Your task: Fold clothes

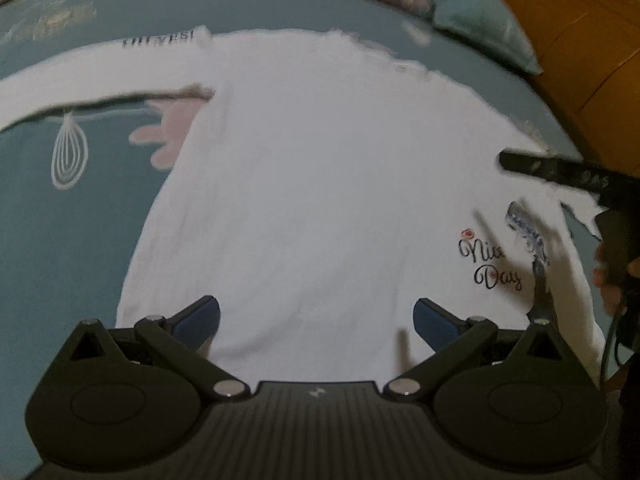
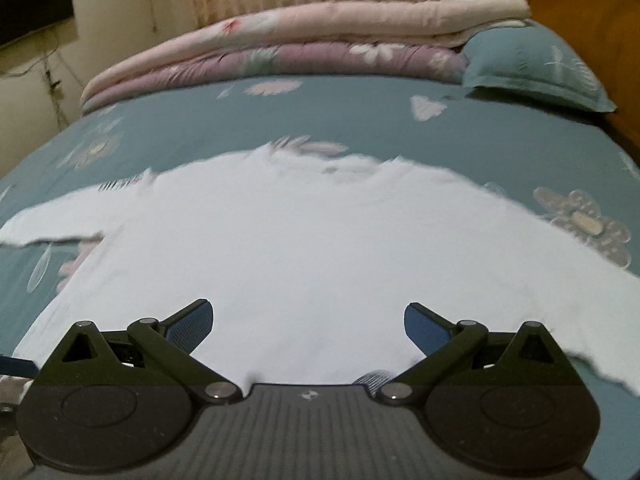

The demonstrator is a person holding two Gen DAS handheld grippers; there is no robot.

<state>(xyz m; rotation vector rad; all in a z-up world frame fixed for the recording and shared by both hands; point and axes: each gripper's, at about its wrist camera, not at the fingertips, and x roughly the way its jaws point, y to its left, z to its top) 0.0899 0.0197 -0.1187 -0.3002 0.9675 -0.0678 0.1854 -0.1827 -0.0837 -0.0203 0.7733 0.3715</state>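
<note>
A white long-sleeved shirt [image 1: 320,184] lies spread flat on a teal floral bedsheet [image 2: 360,120], directly ahead of both tongs. The left gripper [image 1: 316,320] and right gripper [image 2: 308,324] hover over its near edge, jaws wide, gripping nothing.

A white long-sleeved shirt [image 1: 320,184] lies spread flat on a teal flower-patterned bed sheet [image 1: 60,240], filling the centre of both views. In the left wrist view one sleeve [image 1: 100,80] stretches toward the upper left of the frame, with small black lettering near its far edge. At the lower right of that frame the shirt carries a black script print with small red marks and a blue-grey motif beside it.
</note>
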